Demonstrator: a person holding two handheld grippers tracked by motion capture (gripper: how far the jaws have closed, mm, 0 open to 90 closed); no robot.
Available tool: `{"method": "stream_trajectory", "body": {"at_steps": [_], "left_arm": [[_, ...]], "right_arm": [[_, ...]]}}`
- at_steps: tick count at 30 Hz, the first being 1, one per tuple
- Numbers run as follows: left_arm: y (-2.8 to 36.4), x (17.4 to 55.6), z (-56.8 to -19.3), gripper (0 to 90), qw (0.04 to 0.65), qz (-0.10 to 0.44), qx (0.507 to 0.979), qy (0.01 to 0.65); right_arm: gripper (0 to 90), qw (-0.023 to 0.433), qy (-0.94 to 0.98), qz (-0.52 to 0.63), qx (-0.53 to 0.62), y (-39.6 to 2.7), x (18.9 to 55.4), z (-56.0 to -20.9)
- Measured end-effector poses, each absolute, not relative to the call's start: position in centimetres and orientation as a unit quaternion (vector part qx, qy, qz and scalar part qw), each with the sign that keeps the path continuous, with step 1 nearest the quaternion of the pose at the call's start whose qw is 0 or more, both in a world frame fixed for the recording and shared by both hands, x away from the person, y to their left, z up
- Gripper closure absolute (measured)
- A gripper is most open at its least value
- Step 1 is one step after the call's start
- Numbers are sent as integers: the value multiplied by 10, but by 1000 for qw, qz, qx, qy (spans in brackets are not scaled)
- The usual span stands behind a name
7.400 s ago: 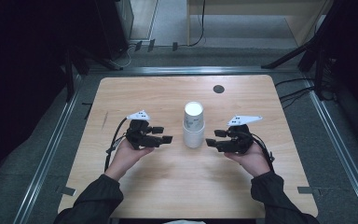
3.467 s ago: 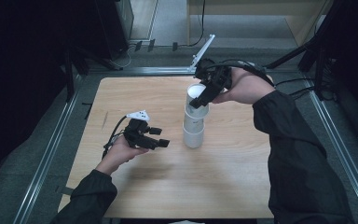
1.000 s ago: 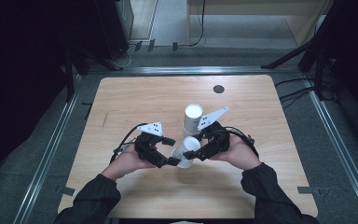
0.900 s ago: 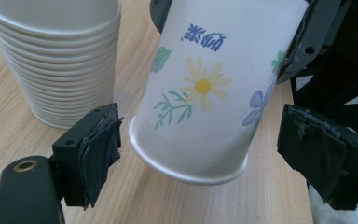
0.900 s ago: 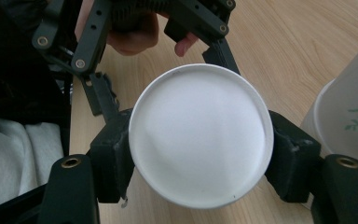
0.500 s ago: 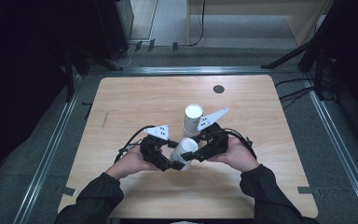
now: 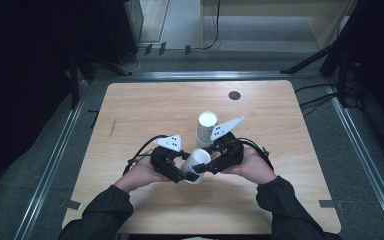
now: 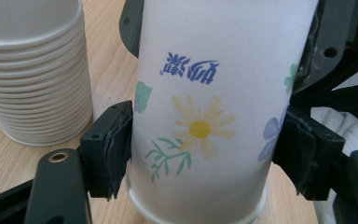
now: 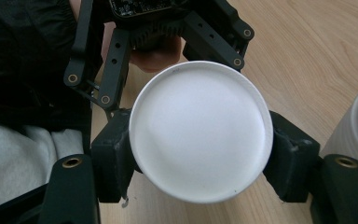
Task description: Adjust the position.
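White paper cup [image 7: 196, 162], printed with flowers, lies tilted between both tongs just above the desk [image 7: 280, 130], at 6 o'clock from the cup stack [image 7: 206, 129]. Left tongs [image 7: 180, 172] have just closed on its wall; right tongs [image 7: 207, 167] clamp its base. Forearms converge from 6 o'clock.

The white paper cup [image 8: 214, 112] has a yellow daisy, green leaves and blue writing (upside down), beside the plain white stack of cups [image 8: 32, 70].

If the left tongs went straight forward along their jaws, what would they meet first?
Probably the right tongs: their jaws grip the far end of the flower-printed white paper cup that the left tongs clamp; depth is unclear.
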State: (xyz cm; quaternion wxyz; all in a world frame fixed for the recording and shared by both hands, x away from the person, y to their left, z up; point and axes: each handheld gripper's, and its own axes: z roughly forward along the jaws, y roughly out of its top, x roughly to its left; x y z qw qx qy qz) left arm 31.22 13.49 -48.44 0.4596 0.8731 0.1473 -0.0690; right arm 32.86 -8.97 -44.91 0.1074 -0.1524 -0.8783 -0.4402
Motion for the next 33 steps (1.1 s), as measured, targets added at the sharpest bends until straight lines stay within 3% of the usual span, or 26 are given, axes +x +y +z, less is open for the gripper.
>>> {"method": "stream_trajectory", "body": {"at_steps": [16, 20, 23, 33], "left_arm": [[135, 312, -481, 308, 452, -65, 879, 137], [136, 311, -481, 309, 448, -65, 881, 137], [141, 312, -478, 311, 442, -63, 883, 143], [152, 322, -453, 308, 395, -29, 907, 142]], "right_arm": [[338, 115, -876, -442, -157, -90, 329, -449], [280, 115, -872, -449, -158, -91, 329, -449], [231, 96, -874, -451, -155, -96, 328, -447], [234, 61, -885, -434, -154, -116, 317, -454]]}}
